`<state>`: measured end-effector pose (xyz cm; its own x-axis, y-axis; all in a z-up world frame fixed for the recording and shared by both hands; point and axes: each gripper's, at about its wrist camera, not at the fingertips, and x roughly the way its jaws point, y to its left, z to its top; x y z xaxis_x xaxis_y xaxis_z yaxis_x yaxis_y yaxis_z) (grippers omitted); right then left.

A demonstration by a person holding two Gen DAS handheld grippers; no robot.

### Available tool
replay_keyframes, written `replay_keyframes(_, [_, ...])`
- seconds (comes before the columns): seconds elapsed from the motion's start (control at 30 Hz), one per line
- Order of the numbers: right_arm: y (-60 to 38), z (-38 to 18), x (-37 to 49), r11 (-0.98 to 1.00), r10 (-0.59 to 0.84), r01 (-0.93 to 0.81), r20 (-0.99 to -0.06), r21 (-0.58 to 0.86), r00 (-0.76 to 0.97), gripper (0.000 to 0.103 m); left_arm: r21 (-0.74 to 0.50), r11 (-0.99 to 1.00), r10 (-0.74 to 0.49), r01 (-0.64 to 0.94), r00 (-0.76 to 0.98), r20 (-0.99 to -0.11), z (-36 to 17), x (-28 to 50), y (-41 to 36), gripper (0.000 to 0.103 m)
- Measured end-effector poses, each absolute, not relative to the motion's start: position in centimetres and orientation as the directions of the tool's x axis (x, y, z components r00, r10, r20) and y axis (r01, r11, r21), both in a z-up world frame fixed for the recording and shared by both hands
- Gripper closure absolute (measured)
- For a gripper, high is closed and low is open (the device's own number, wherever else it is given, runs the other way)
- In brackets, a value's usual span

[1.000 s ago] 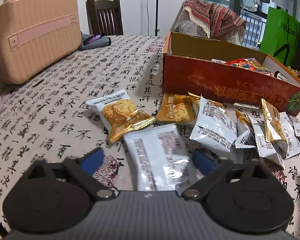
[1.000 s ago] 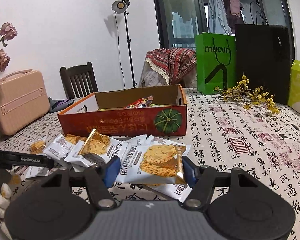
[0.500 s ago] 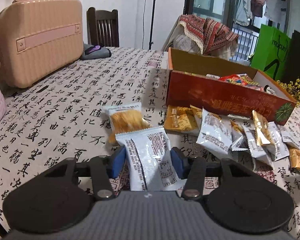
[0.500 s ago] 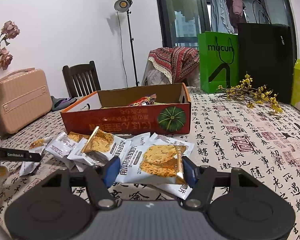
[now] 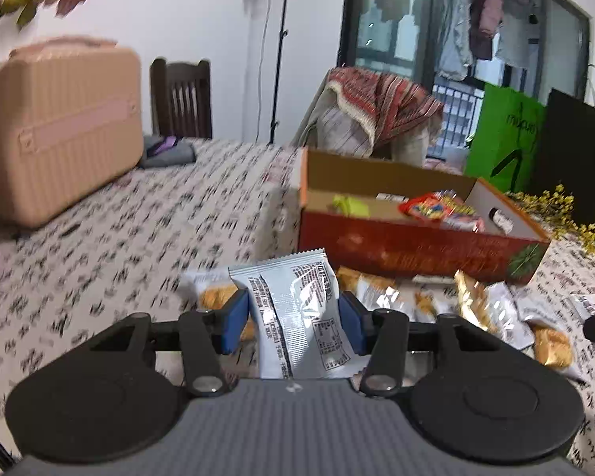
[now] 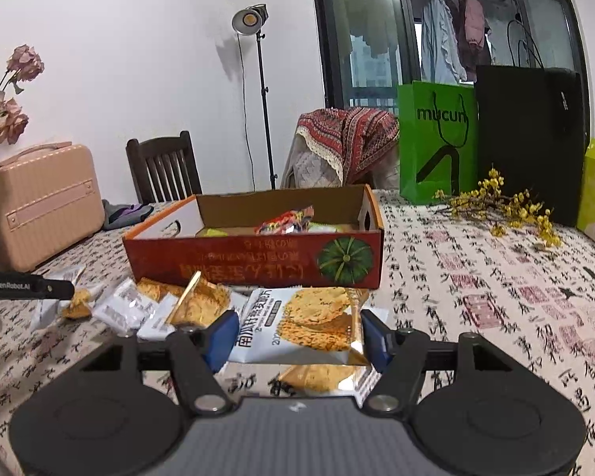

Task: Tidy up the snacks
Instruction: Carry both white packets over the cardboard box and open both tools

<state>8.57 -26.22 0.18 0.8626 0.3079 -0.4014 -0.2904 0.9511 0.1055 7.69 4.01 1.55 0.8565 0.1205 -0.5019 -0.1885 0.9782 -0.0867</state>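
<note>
Many snack packets litter the calligraphy-print tablecloth.

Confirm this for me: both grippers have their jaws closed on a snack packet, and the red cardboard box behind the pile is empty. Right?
Not quite. The red cardboard box is not empty: the right wrist view shows a colourful wrapper and other packets inside. Otherwise correct: the left gripper holds a silver packet, the right gripper a cracker packet.

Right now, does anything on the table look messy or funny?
Yes. Snack packets lie heaped on the tablecloth in front of the red box instead of inside it, and the writing on the box front is upside down.
</note>
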Motion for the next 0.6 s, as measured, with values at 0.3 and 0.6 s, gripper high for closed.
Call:
replay_keyframes(0.3, [-25.3,2.9,11.4,0.954,0.299,-0.289,-0.335,0.081,0.894,0.038,-0.078,0.989,0.077,-0.122,0.900,-0.428,5.0,10.9,2.4,0.052])
replay_keyframes(0.6, [-23.5,6.2,15.6,0.953,0.300,-0.300,-0.276,0.042,0.913,0.038,-0.099,0.991,0.044,-0.087,0.926,-0.376,7.6,15.0,0.8,0.052])
